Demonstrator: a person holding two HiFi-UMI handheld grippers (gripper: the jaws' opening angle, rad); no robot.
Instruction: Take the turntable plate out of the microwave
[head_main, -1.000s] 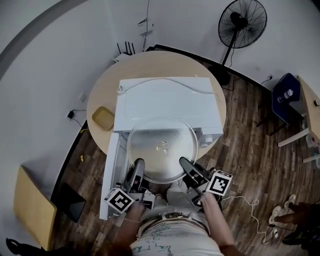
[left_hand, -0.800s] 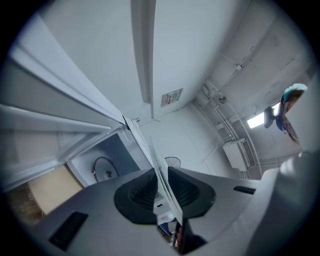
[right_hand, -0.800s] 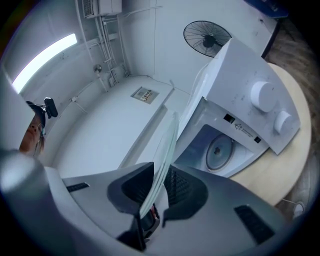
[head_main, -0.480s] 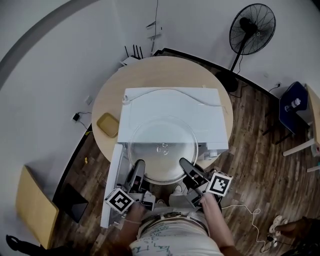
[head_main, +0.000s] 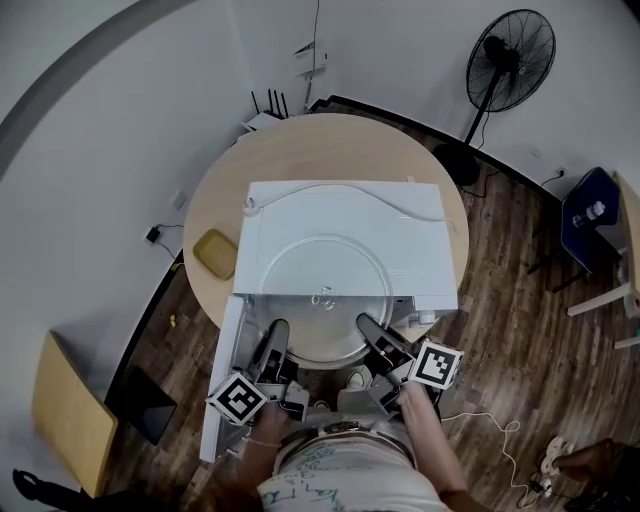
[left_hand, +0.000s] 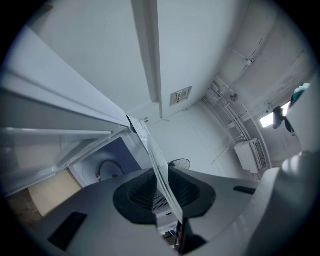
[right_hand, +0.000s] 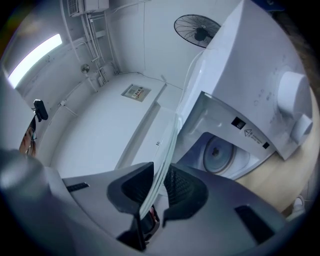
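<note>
Glass plate (head_main: 320, 295) is out of the microwave (head_main: 345, 205), held up by its front edge. You have 2 grips on the near rim: left gripper (head_main: 276, 335) is clamped on the plate and so is the right gripper (head_main: 368, 330). Vs 1 sec ago, the plate covers a bit more of the microwave top in the head view; both grips look the same. The inside (right_hand: 220, 152) is bare, so the take-out looks about done.
</note>
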